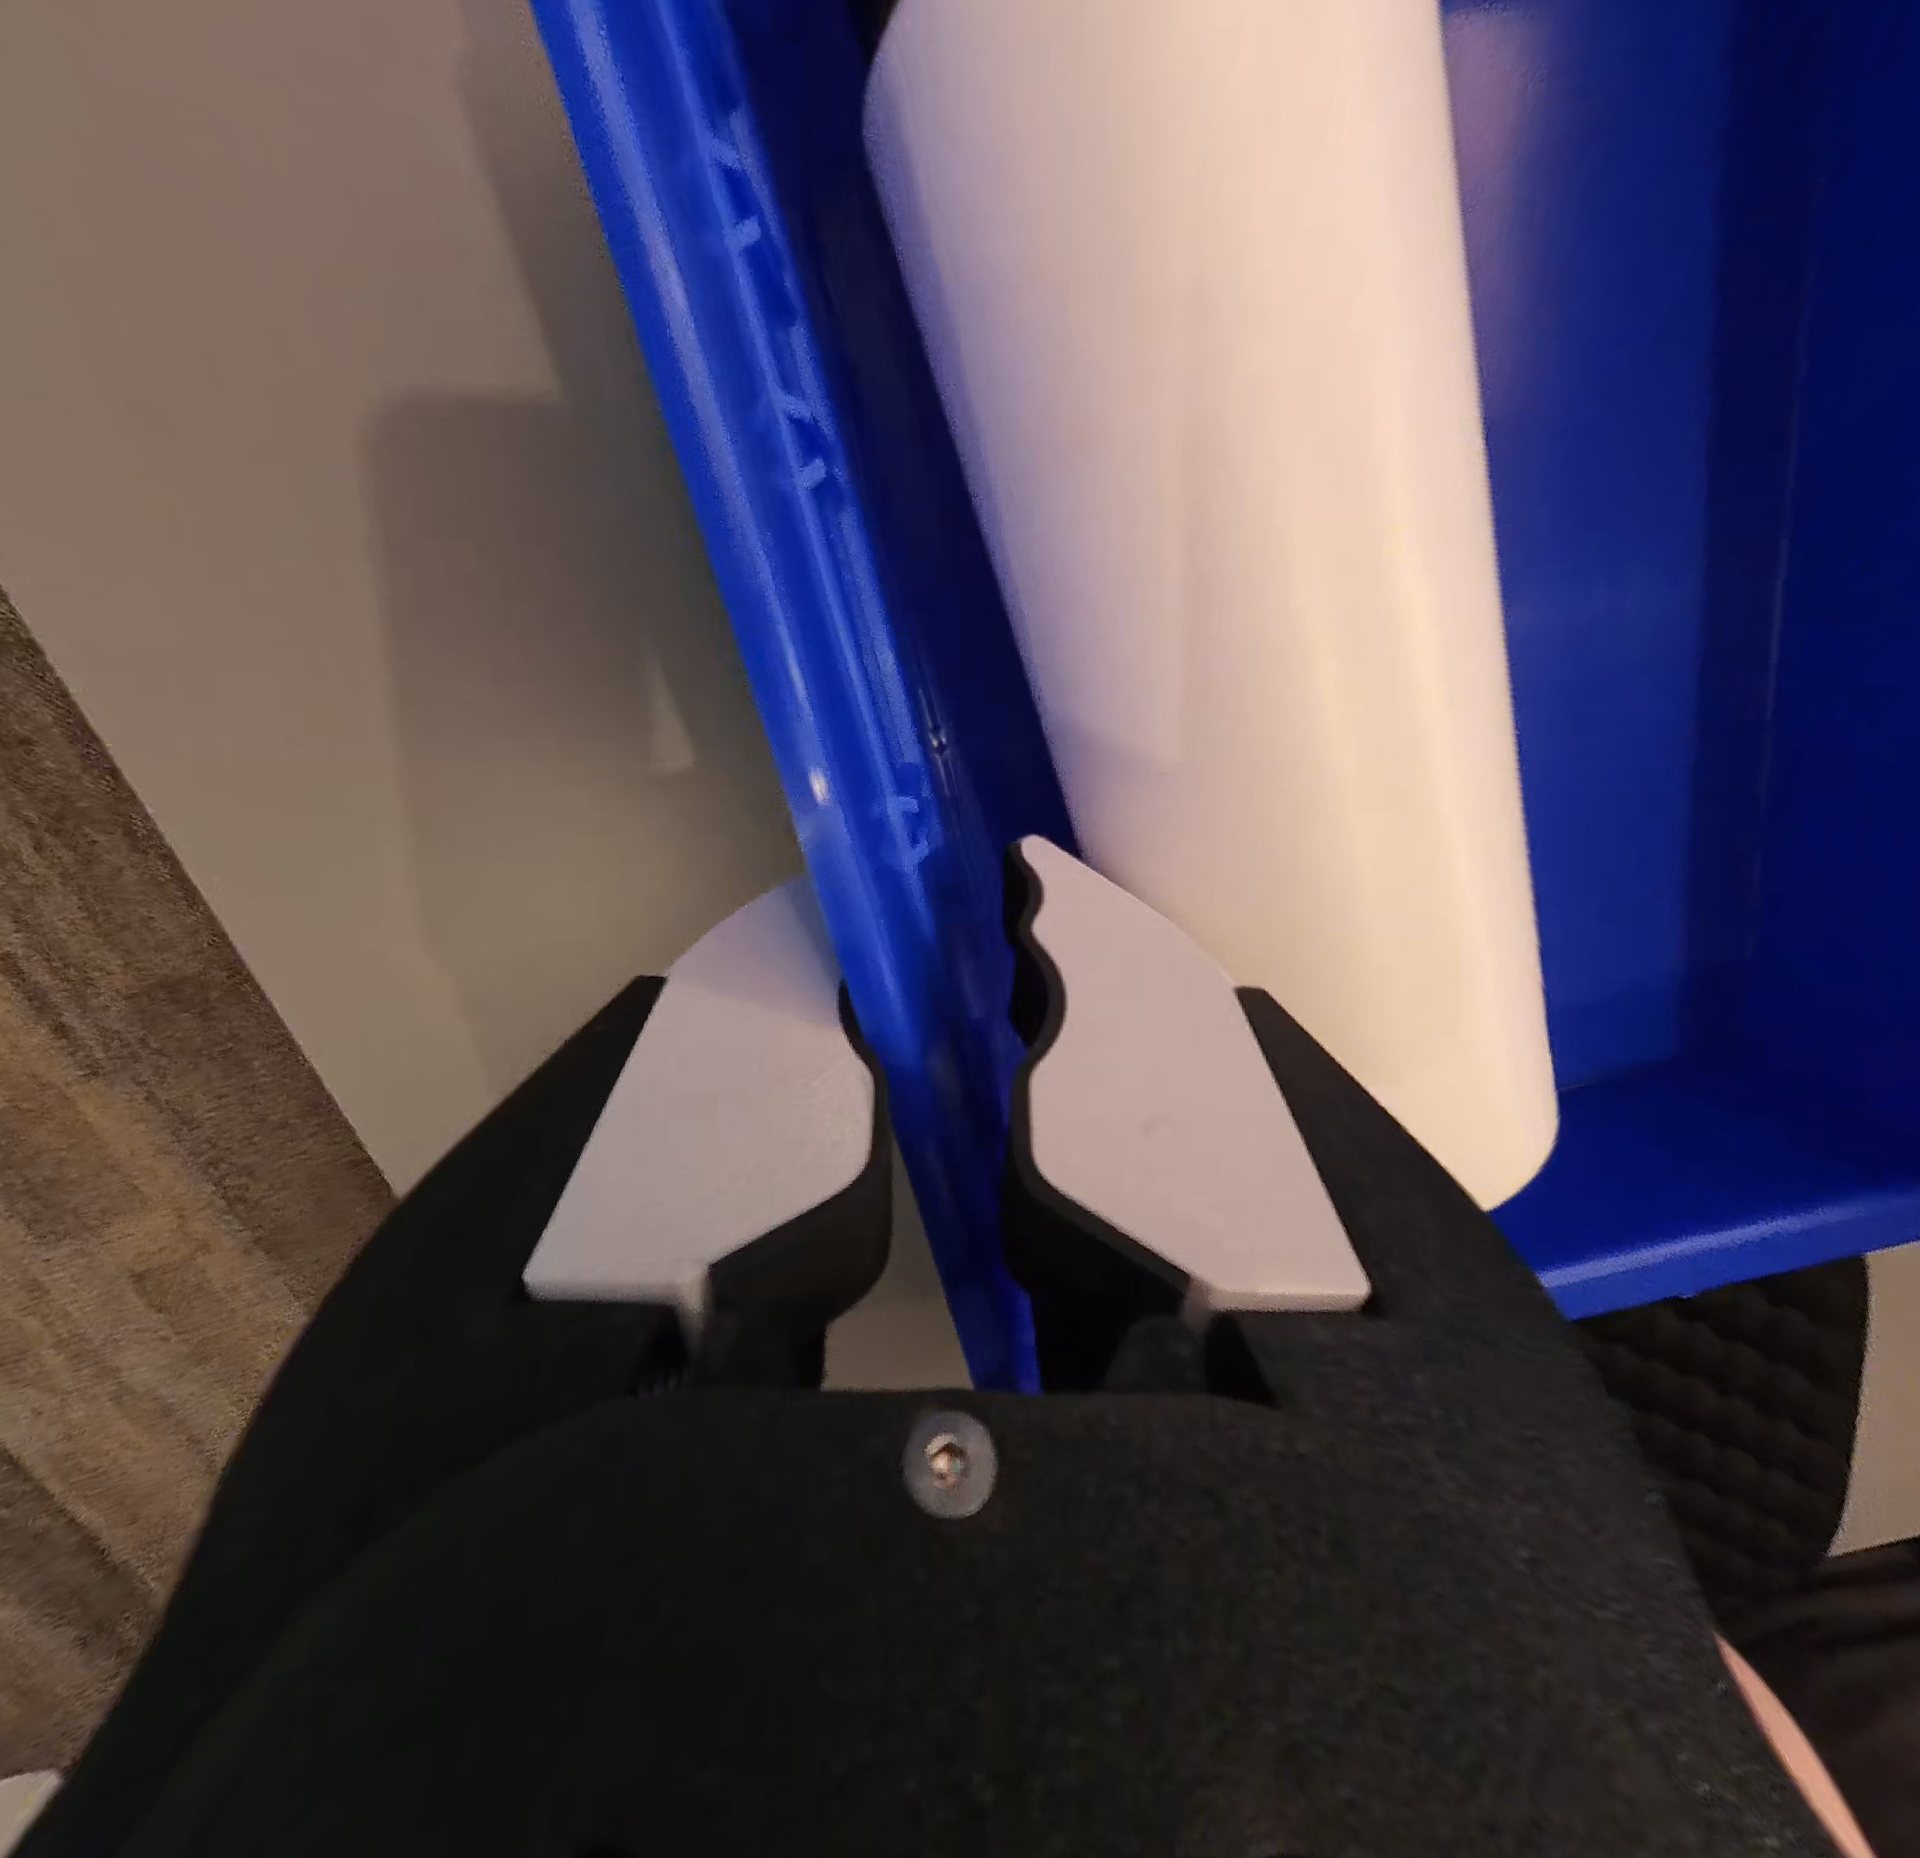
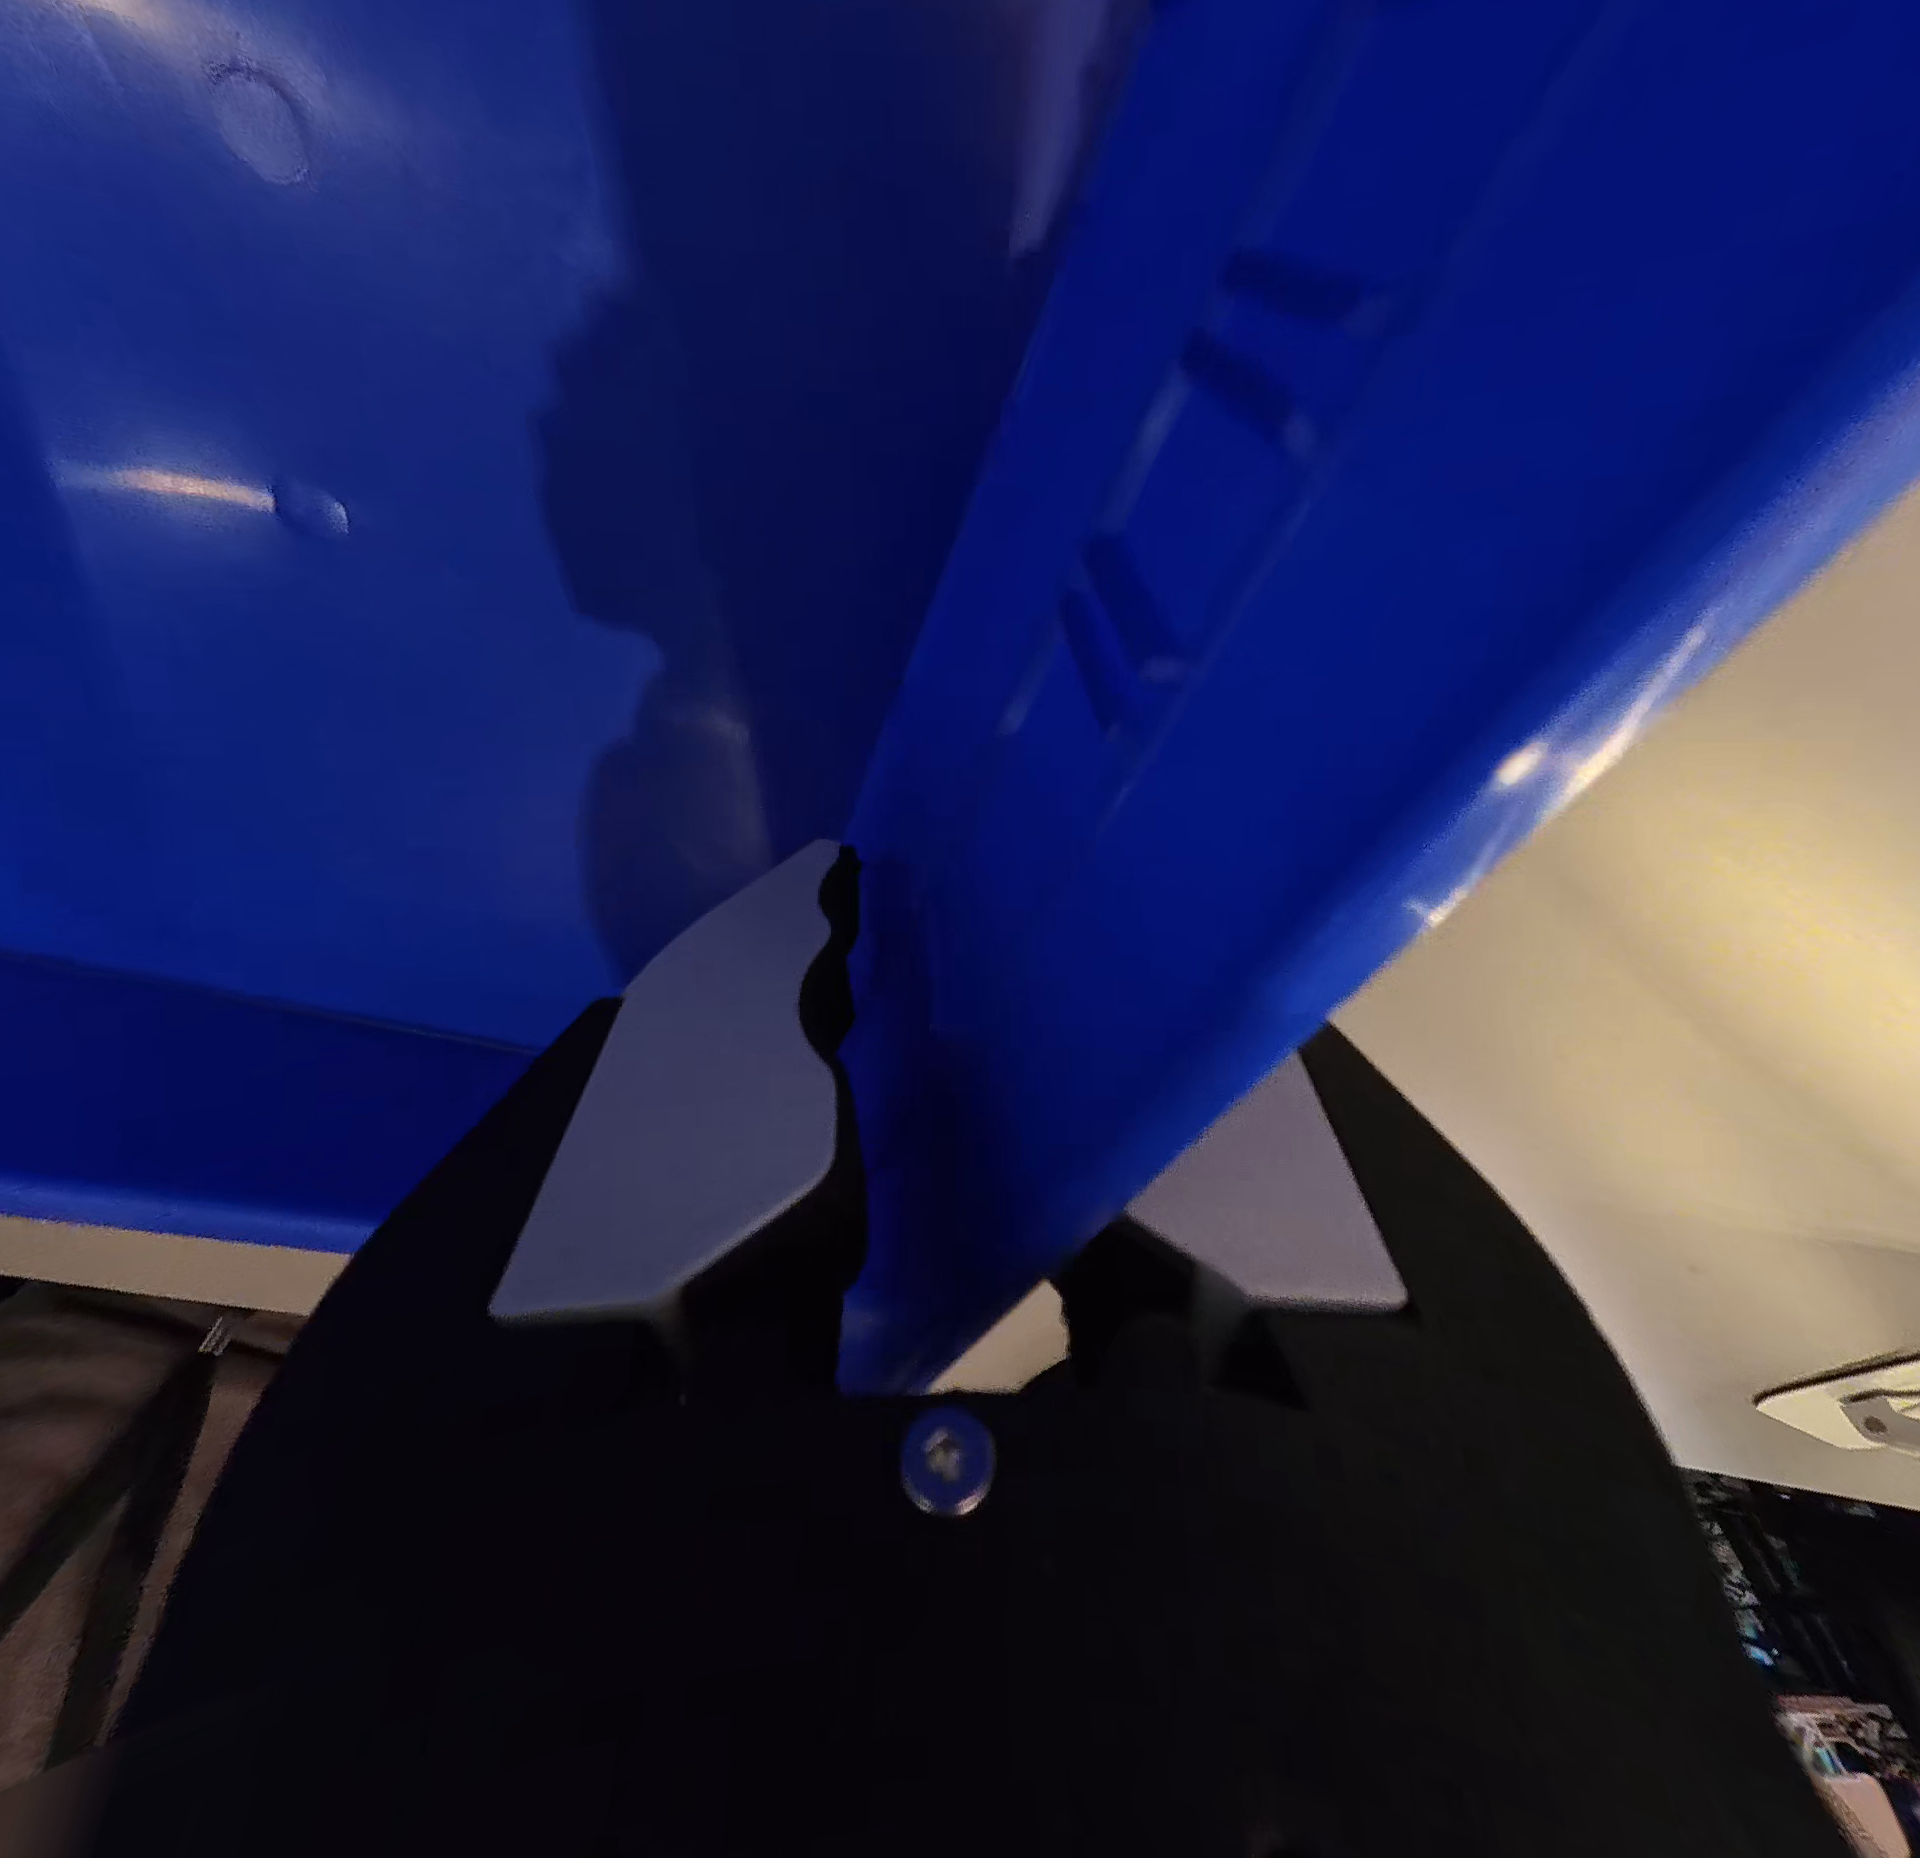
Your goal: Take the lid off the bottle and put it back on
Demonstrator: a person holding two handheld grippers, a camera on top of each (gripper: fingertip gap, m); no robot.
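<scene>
Each claw, left and right, pinches a wall of the blue bin. If it tips, the white bottle inside could roll.

bin: blue | bottle: plain white | table: cream | floor: grey-brown streaked

1. The left gripper has its two pale fingers pressed in from either side on the wall of a blue bin, one inside, one outside.
2. The right gripper clamps the bin's other wall the same way (its outer finger is mostly hidden behind the rim).
3. Both black gripper bodies fill the lower part of their views.
</scene>
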